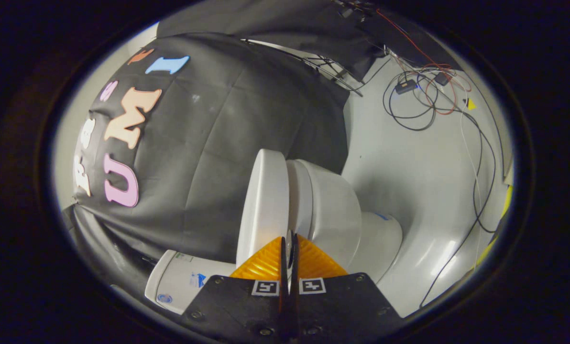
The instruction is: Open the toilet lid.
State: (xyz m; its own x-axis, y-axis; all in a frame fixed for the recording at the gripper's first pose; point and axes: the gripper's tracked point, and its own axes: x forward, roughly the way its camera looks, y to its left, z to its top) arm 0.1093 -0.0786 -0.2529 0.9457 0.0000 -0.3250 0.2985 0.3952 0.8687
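Observation:
The view is rolled sideways, so the floor stands at the right. A white toilet lies just ahead of my fingers. Its lid (263, 205) is the broad oval slab on the left, lying close against the seat (298, 191) and bowl (335, 210), with a thin seam between lid and seat. My gripper (289, 241) is shut, its two fingers pressed side by side, and their tips point straight at that seam. A thin white sliver shows between the tips; I cannot tell whether it is pinched. The toilet's foot (383, 239) stands on the floor.
The white tank (177, 282) sits left of my fingers, close to the gripper body. Black cloth hangs behind the toilet. The pale floor (409, 181) carries loose black, red and white cables (423, 100) and a small black box (405, 86).

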